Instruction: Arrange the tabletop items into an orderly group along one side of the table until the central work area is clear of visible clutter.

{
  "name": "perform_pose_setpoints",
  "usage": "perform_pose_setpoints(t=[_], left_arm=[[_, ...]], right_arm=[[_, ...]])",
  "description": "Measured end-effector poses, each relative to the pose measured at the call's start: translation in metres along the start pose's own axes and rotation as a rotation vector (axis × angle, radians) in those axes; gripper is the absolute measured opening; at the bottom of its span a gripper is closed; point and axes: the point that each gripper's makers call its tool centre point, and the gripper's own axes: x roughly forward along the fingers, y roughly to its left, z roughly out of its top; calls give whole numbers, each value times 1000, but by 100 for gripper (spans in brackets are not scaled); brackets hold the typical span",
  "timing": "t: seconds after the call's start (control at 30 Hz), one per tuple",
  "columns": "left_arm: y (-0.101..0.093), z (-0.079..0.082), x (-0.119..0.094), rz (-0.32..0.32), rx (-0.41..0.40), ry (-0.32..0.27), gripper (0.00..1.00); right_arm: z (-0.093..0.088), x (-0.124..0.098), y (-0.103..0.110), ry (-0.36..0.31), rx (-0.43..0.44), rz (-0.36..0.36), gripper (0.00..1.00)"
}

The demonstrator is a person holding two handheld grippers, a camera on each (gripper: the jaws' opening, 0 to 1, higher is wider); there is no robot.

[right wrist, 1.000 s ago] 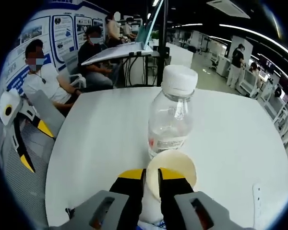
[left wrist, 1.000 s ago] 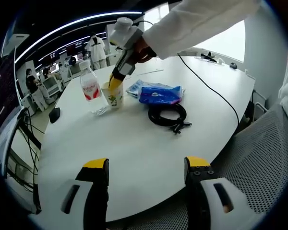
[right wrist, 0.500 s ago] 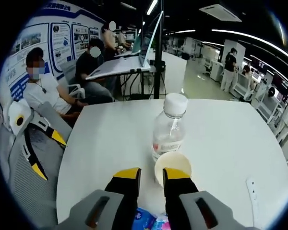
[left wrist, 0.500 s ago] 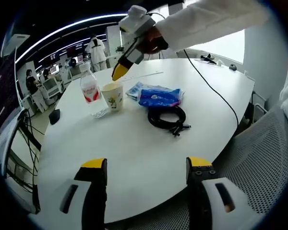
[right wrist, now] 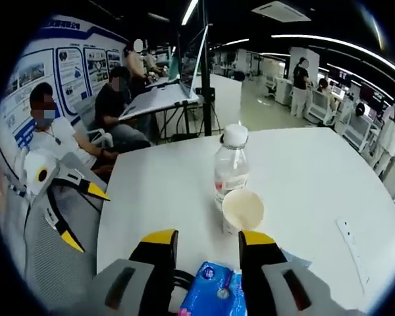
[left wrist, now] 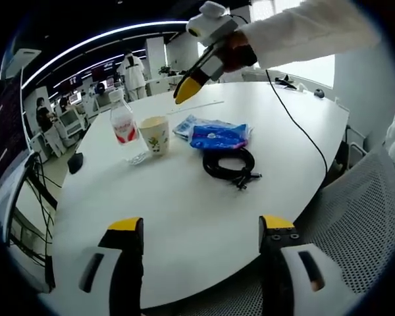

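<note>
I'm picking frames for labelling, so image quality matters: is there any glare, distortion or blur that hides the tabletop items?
Left gripper view: bright window glare beyond the right gripper; fisheye bends the table edge; cup and cable sharp. Right gripper view: ceiling strips flare, bottle clear, blue pack slightly soft.

Bright ceiling strip lights, window glare, fisheye-warped edges
</note>
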Motion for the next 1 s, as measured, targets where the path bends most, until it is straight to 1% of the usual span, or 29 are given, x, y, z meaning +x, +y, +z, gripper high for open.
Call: perform_pose_setpoints(t=[0.13,0.23,0.3,0.4,0.47,0.5,0.53,0.57,0.63,0.73,0.83,1.0], left_arm=[[-1,0,0,-2,5,1,74],[-2,0,1,-7,7,4,74],[-2,0,1,-8,13,2,74],[-2,0,1,-8,15,3,75],[-2,0,1,-10,15,5,76],[-2,0,2,-11,15,6,76],[-2,0,2,-11,16,7,76],[-2,0,2,-12,17,7,76],[-2,1,2,-12,19,4,77],[-3,1,2,-15,24,2,77],[-4,2,2,-19,32,-2,78],[-6,1,3,-21,32,5,79]], right_arm=[[-4,-11,4,-30,48,-4,40],[-8,-20,6,-53,71,-34,40],[-11,-26,9,-87,143,-41,41],[-18,-33,9,-90,152,-53,44],[-26,-40,8,-87,174,-85,46],[-28,-44,6,-103,211,-109,47],[-30,-47,5,-116,241,-116,49],[-34,-52,3,-125,271,-133,50],[-40,-58,1,-134,291,-152,52],[-54,-71,1,-136,356,-182,55],[-65,-83,0,-143,387,-207,56],[-85,-105,-1,-189,517,-266,58]])
